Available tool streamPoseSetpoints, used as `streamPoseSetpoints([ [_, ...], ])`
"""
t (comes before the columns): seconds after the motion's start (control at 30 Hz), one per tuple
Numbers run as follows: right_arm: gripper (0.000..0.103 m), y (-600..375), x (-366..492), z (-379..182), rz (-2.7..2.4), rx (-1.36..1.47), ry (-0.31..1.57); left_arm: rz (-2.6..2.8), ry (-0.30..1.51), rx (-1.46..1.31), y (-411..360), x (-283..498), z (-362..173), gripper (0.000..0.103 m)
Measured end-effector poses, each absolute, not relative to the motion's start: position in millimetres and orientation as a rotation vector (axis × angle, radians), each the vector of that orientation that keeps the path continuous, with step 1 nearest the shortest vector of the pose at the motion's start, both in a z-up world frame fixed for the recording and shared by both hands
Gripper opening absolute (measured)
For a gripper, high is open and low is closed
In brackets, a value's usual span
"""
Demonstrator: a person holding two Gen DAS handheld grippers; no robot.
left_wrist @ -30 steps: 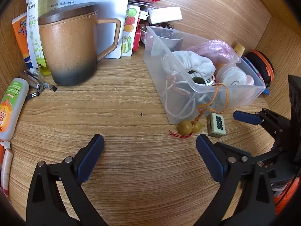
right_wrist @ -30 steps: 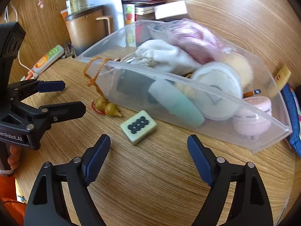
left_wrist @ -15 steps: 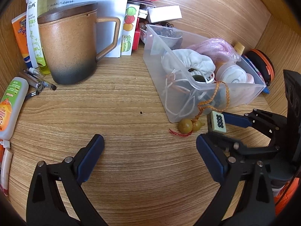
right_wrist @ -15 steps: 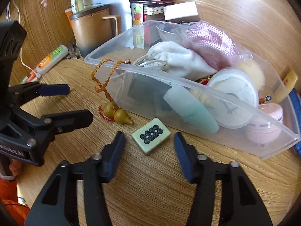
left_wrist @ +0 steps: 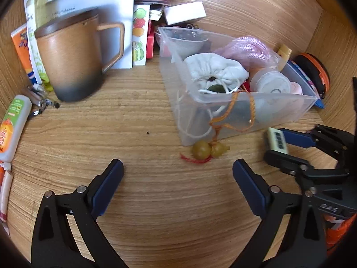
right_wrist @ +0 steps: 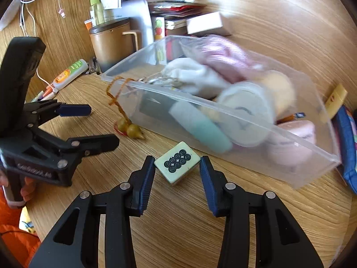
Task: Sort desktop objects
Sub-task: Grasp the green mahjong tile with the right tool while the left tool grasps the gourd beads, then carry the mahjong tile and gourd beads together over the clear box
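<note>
A cream mahjong tile [right_wrist: 177,164] with dark circles sits between the fingers of my right gripper [right_wrist: 177,167], which is shut on it just in front of the clear plastic bin [right_wrist: 223,109]. In the left wrist view the tile [left_wrist: 277,139] shows edge-on in the right gripper [left_wrist: 277,144]. My left gripper [left_wrist: 177,176] is open and empty over bare wood. A pair of small brown gourds [left_wrist: 209,149] on an orange cord [left_wrist: 232,109] lies by the bin's front corner [left_wrist: 185,138]; the cord hangs over the rim. The gourds also show in the right wrist view [right_wrist: 130,129].
The bin holds a white pouch [left_wrist: 214,71], pink cord [left_wrist: 247,47], a round container [left_wrist: 271,84] and a teal tube [right_wrist: 200,129]. A brown lidded mug [left_wrist: 71,60] stands at back left with papers and books behind. A tube [left_wrist: 11,125] and pens lie at left. An orange-rimmed case [left_wrist: 312,71] is at right.
My right gripper moved forward and closed its fingers on the mahjong tile, which now looks lifted slightly off the desk. The left gripper stayed open and nearly still.
</note>
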State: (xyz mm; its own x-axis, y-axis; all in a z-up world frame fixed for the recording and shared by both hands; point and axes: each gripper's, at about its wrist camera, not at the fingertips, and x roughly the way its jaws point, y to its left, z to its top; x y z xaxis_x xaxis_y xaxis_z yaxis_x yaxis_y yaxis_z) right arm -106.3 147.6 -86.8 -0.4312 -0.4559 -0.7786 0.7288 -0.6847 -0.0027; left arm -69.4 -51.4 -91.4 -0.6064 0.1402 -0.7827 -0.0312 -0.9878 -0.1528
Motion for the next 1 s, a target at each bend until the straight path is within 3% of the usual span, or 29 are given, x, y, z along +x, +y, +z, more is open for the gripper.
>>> streamPoseSetpoints([
  [0.17, 0.038, 172.0, -109.4, -75.9, -2.173, 0.980, 0.433, 2.768, -0.201, -1.330, -37.1, -73.7, -88.4, 0.098],
  [0.3, 0.038, 183.8, -108.3, -71.0, -2.157, 0.944, 0.417, 2.774, -0.185, -1.372, -24.8, -78.8, -91.8, 0.076],
  [0.57, 0.038, 199.4, -100.9, -65.7, -2.124, 0.899, 0.397, 2.860, -0.070, -1.411, -2.8, -86.5, -95.2, 0.071],
  [0.63, 0.038, 202.5, -99.6, -64.3, -2.120, 0.891, 0.391, 2.891, -0.039, -1.415, 1.4, -87.7, -95.0, 0.062],
  [1.0, 0.038, 205.1, -99.4, -63.4, -2.119, 0.893, 0.369, 2.880, -0.033, -1.393, 1.7, -90.9, -93.8, 0.042],
])
